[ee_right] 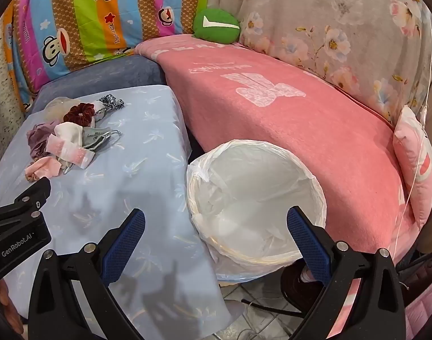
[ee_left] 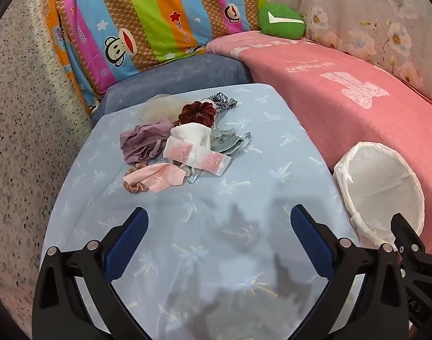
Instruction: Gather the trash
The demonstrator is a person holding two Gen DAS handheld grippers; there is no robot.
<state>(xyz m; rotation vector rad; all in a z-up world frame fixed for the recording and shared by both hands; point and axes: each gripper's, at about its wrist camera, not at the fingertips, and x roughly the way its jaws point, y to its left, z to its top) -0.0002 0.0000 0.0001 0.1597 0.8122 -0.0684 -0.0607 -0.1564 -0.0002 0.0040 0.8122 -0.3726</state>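
Left wrist view: the left gripper [ee_left: 218, 221] hangs over a blue cloth [ee_left: 204, 243] with its fingers spread wide and nothing between them. Ahead lies the trash pile [ee_left: 184, 144] — a red scrunchie [ee_left: 197, 112], a purple rag [ee_left: 143, 143], a grey mask [ee_left: 230, 140], a pink packet [ee_left: 197, 158]. The lined bin [ee_left: 381, 189] stands to the right, beside a pink blanket [ee_left: 343, 104].

Right wrist view: the right gripper [ee_right: 216, 221] is also spread wide and empty, just above the bin [ee_right: 255, 198]. The pile [ee_right: 71, 138] sits well off to the left on the cloth [ee_right: 148, 141] — the left gripper [ee_right: 23, 201] shows at the left edge.
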